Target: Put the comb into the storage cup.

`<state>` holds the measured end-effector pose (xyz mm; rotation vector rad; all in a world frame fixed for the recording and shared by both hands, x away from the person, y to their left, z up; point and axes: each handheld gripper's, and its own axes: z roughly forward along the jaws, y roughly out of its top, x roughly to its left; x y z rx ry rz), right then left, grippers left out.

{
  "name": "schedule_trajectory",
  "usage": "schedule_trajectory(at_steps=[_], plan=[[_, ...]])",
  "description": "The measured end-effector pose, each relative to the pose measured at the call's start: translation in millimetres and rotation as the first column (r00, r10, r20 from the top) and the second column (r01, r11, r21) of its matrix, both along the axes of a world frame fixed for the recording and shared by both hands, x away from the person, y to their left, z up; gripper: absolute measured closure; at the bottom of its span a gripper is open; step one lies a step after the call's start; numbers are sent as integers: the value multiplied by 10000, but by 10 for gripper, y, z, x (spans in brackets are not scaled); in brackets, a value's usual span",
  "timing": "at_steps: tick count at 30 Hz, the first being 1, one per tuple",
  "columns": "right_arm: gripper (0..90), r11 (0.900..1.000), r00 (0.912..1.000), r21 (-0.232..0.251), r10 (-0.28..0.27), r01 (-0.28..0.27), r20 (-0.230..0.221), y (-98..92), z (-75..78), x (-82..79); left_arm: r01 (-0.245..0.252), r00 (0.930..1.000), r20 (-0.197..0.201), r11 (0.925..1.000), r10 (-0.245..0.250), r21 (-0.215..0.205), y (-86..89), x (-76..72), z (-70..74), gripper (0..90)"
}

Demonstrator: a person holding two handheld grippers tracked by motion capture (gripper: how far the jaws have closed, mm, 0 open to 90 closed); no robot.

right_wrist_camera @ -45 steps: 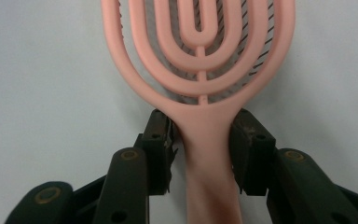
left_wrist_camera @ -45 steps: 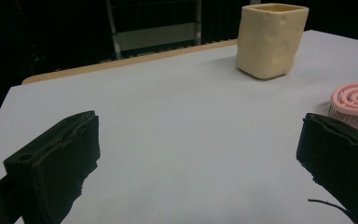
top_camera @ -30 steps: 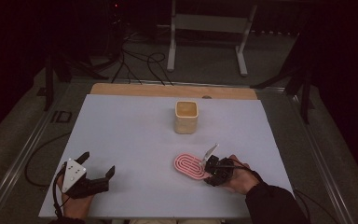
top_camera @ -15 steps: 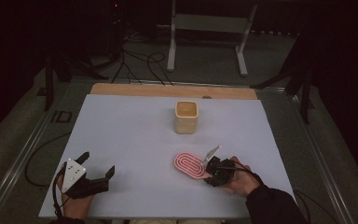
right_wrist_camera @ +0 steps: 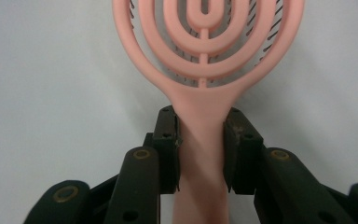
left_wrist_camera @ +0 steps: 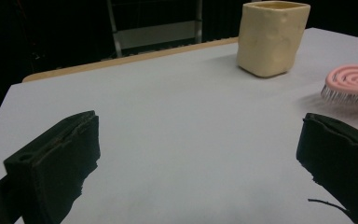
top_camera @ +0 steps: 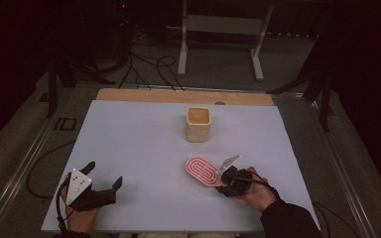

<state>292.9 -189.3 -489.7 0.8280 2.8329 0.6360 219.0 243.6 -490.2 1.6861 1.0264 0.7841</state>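
Right gripper (right_wrist_camera: pixel 200 140) is clamped on the handle of the pink brush (right_wrist_camera: pixel 205 56); in the right gripper view both pads press the handle just below the point where it widens into the head. Brush head lies on the table (top_camera: pixel 144 148), bristles down, near the front right area and well short of the cup (top_camera: pixel 198 124). Left gripper (top_camera: pixel 104 181) rests at the front left with its jaws spread wide and nothing between them.

Step in hand, as judged: securing the brush for a lift, with the cup the likely place for it.

1. Keep the grip centred on the handle; a hold off to one side would let the head swing.
2. Raise the brush straight up until the bristles clear the surface before any travel.
3. Keep the handle in line with the jaws, so that the head does not droop.
4. Keep the left gripper apart unless the cup needs steadying.

Surface: a pale, matt sheet covers the table, and a strip of bare wood shows along the far edge. Beyond it, cables (top_camera: pixel 149 64) lie on a dark floor before a light metal frame (top_camera: pixel 223 29). Room lighting is dim.
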Motion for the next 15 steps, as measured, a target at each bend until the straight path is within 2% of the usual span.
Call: schedule_trajectory(at_steps=[3, 7, 15], plan=[[699, 9996, 9995, 263, -136, 129, 271, -14, 32, -4, 3, 10000, -23, 10000, -3, 38, -2, 2, -2, 0], [698, 9957, 9972, 858, -402, 348, 625, -39, 76, -10, 16, 10000, -15, 10000, -16, 39, -6, 0, -3, 0], [699, 9787, 9828, 1917, -1042, 740, 1526, -94, 153, -42, 47, 10000, -33, 10000, -47, 42, -13, 3, -9, 0]])
